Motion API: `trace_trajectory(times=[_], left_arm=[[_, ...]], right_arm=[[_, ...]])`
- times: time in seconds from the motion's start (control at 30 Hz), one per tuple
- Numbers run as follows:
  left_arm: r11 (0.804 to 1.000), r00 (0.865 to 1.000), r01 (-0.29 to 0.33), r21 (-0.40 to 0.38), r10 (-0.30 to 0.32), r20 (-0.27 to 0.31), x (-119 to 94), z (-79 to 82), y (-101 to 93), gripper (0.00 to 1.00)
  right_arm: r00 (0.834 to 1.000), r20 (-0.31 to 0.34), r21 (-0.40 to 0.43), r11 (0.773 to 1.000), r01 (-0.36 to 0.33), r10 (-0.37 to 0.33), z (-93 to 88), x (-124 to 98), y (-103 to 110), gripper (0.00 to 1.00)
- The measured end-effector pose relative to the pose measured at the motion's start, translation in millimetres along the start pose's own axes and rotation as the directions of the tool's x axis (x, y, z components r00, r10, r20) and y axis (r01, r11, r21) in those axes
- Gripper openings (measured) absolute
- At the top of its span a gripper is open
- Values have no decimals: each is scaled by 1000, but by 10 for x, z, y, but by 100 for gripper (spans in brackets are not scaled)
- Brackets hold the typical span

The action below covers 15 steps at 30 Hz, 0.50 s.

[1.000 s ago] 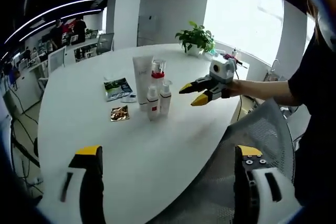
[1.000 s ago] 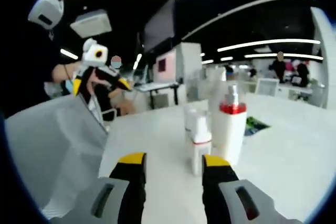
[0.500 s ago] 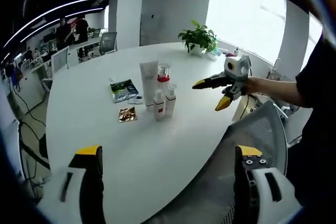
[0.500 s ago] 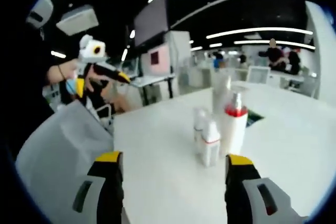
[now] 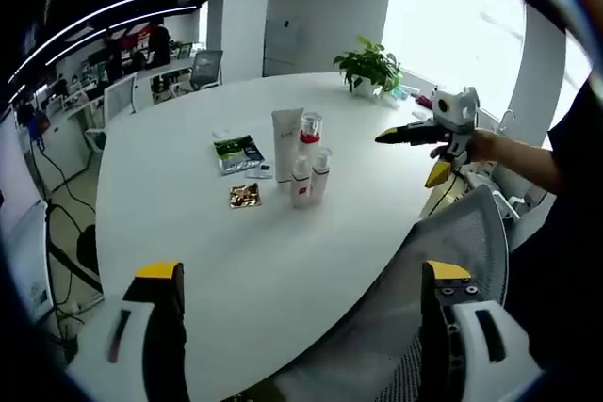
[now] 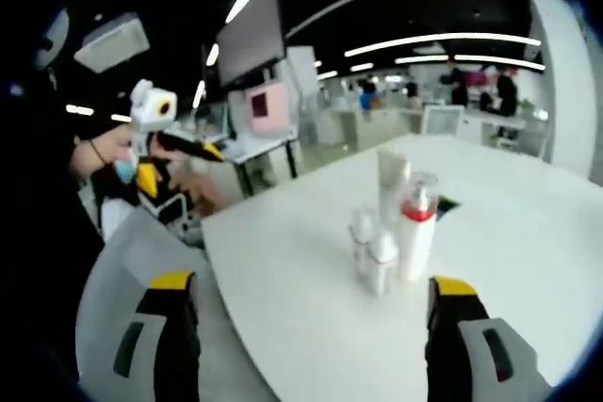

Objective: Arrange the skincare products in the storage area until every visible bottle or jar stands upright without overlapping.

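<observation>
Bottles [image 5: 303,157] standing upright, clustered mid-surface [image 5: 217,251], long axes vertical, sitting well ahead of both grippers. Left gripper [image 5: 301,313] and right gripper [image 6: 306,327] hanging back with jaws spread wide, gripping nothing; right looking nearer.

Labels on the clustered skincare bottles [image 5: 301,162], too small to read

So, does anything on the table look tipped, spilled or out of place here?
Nothing stands out. The white tube, red-collared bottle and two small pump bottles stand upright in a tight cluster on the white table. Two flat sachets lie beside them, unspilled.
</observation>
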<state>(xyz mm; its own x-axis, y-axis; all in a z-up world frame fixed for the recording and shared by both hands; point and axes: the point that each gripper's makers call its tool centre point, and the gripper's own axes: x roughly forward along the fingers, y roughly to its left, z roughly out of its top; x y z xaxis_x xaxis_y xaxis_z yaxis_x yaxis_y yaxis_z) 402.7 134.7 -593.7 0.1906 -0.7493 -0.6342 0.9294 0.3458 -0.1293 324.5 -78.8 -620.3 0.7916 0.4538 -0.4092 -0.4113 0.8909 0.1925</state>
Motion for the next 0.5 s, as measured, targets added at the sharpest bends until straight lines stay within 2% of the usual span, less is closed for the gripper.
trace_trajectory(times=[0.27, 0.5], left_arm=[[999, 1000, -26, -46, 26, 3, -70, -34, 79, 99], [996, 999, -37, -81, 36, -14, -92, -134, 120, 99]], right_arm=[[999, 26, 25, 999, 42, -43, 113, -258, 63, 99], [991, 89, 40, 994, 97, -100, 331, -504, 77, 99]])
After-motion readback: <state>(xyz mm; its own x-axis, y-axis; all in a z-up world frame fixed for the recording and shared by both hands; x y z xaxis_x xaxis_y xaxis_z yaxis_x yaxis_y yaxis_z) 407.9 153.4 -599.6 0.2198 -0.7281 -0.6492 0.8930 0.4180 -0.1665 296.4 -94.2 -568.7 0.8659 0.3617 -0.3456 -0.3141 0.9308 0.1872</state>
